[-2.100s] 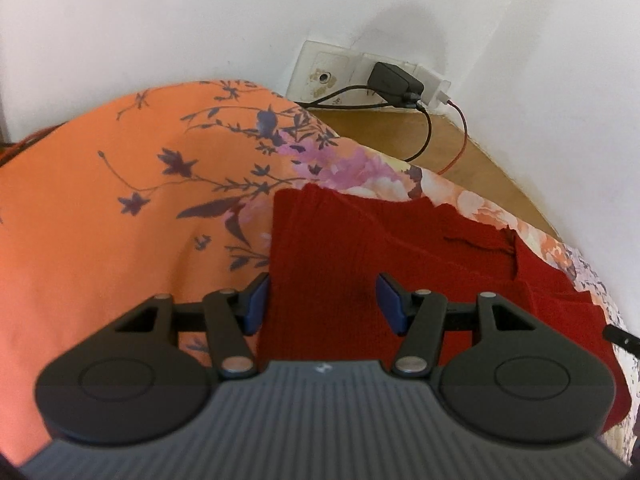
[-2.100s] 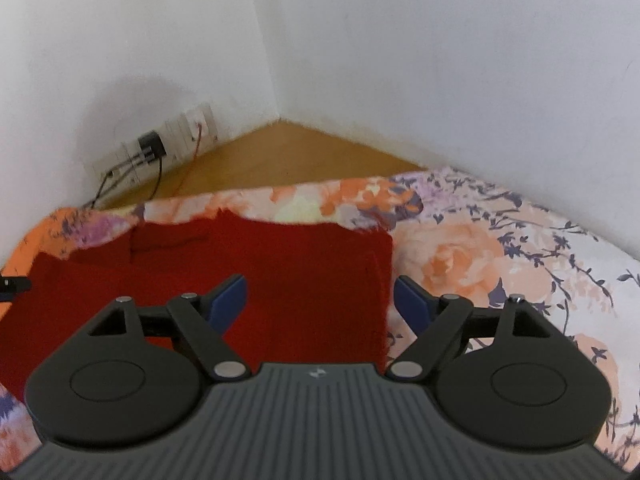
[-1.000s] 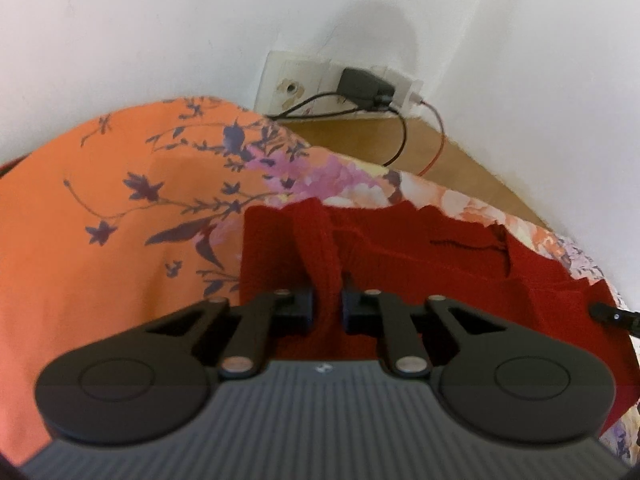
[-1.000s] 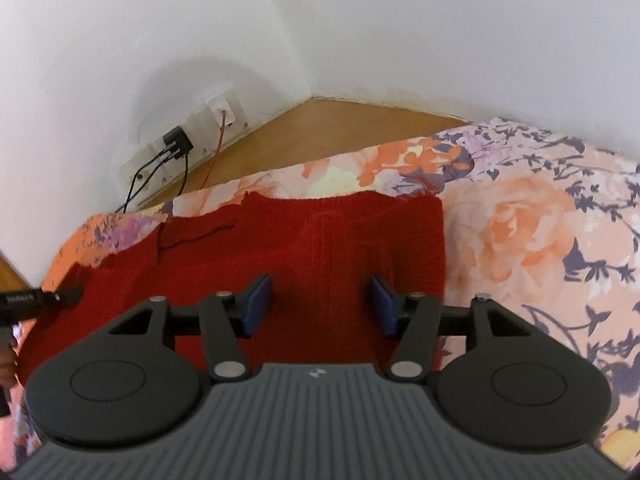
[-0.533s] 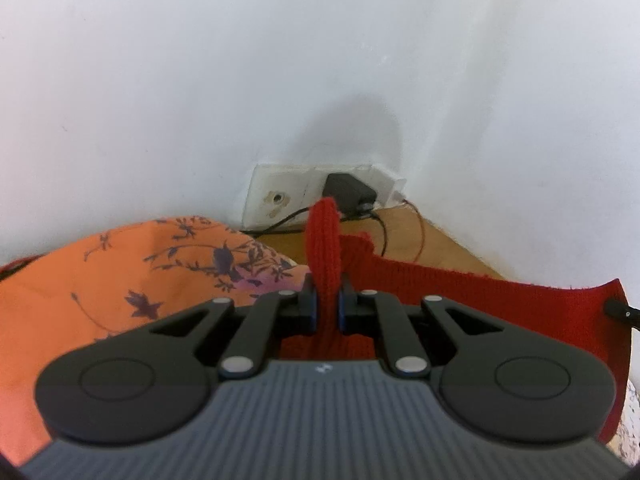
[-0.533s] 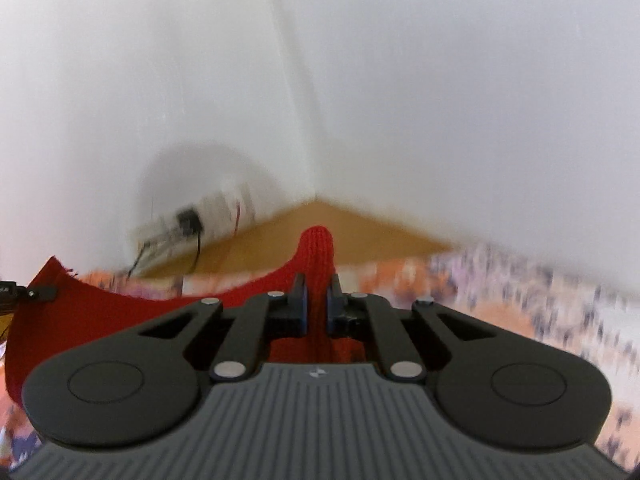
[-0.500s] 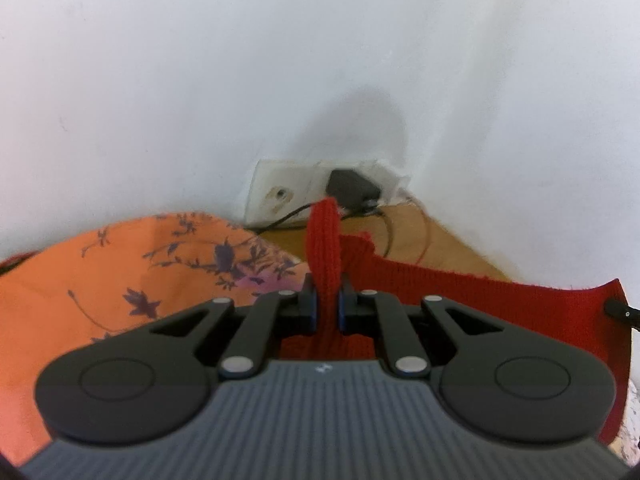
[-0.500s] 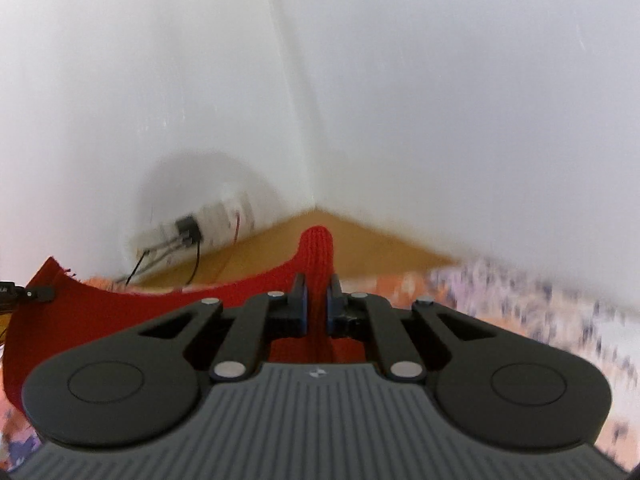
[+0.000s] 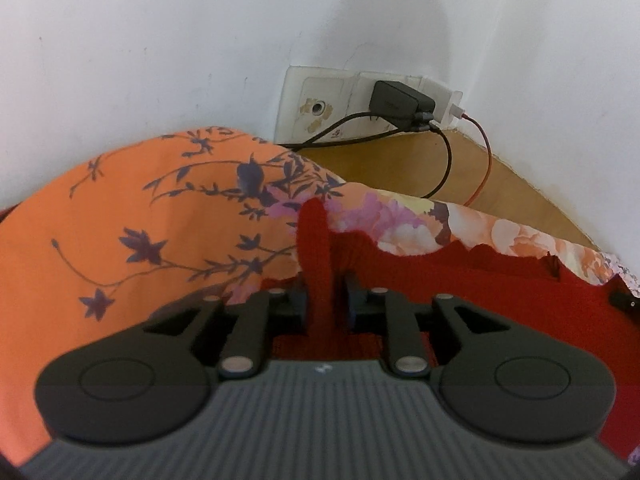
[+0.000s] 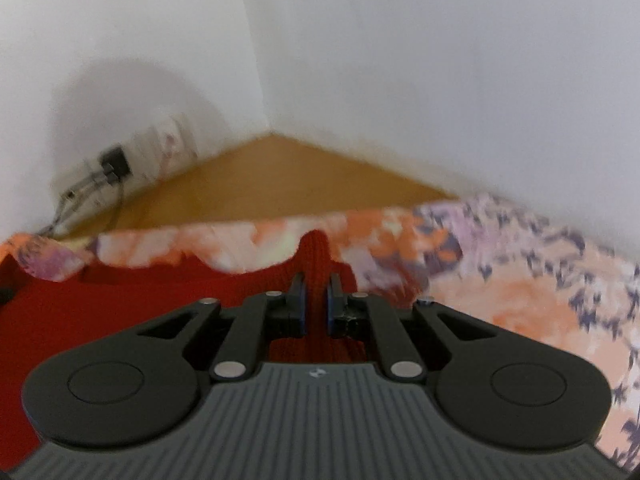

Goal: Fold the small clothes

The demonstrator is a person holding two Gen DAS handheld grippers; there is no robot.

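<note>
Jaws of the left gripper (image 9: pixel 325 303) are pinched together on an upright fold of the red knit garment (image 9: pixel 500 284), and the right gripper (image 10: pixel 314 306) is likewise clamped on a raised ridge of the same garment (image 10: pixel 120 304). Between the two pinches the knit sags in a shallow curve just above the floral bedsheet (image 9: pixel 120 216), which spreads orange with dark blue sprigs on the side of the garment away from the wall corner, and paler, with peach and lilac blooms (image 10: pixel 520 264), on the side toward the right gripper. Beyond the garment's far edge the sheet ends at a tan wooden surface (image 10: pixel 280 176) wedged into the corner of two white walls (image 9: pixel 160 40). On the wall past the garment sits a white socket plate (image 9: pixel 320 108) with a black charger (image 9: pixel 400 100) plugged in; a black cable (image 9: pixel 448 160) and a red cable (image 9: pixel 486 160) trail from it down onto the wood. The right view is motion-blurred
</note>
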